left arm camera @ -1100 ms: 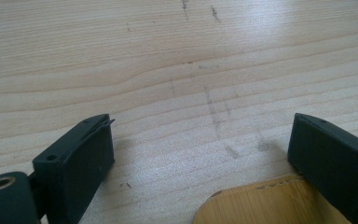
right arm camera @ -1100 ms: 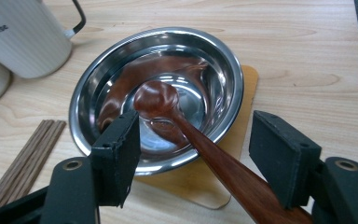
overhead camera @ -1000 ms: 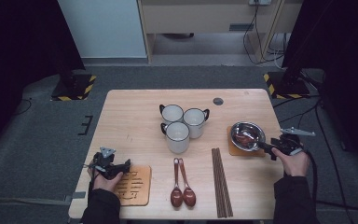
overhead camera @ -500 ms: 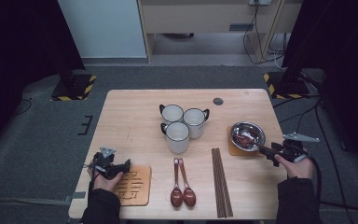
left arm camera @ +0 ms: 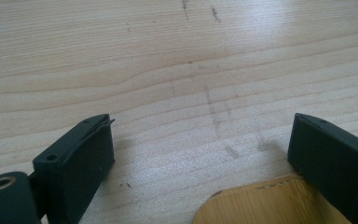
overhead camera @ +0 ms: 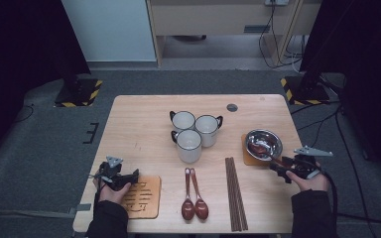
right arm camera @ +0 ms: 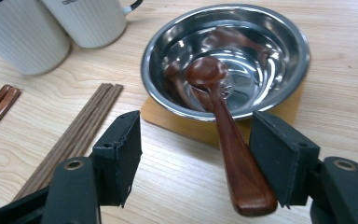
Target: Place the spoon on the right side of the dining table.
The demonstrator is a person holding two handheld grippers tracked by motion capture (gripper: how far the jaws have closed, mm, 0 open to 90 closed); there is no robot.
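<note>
A steel bowl (overhead camera: pixel 264 144) (right arm camera: pixel 261 42) sits on a wooden coaster (overhead camera: pixel 248 158) at the table's right side. A dark wooden spoon (right arm camera: pixel 228 140) lies with its head in the bowl and its handle propped on the rim, sticking out toward me. My right gripper (overhead camera: pixel 277 166) (right arm camera: pixel 198 140) is open, and the handle runs between its jaws close to the right one without being pinched. My left gripper (overhead camera: pixel 129 177) (left arm camera: pixel 203 135) rests open at the front left, with bare table between its jaws and the corner of a bamboo coaster (overhead camera: pixel 141 196) (left arm camera: pixel 270 205) just beside it.
Three white mugs (overhead camera: pixel 188 145) stand clustered mid-table. Two more wooden spoons (overhead camera: pixel 193 196) and a bundle of dark chopsticks (overhead camera: pixel 235 193) lie near the front edge. A small dark disc (overhead camera: pixel 232 107) sits at the back of the table (overhead camera: pixel 139 124).
My right gripper has drawn back a little from the bowl toward the front edge, with the spoon staying in the bowl. The left gripper has kept still.
</note>
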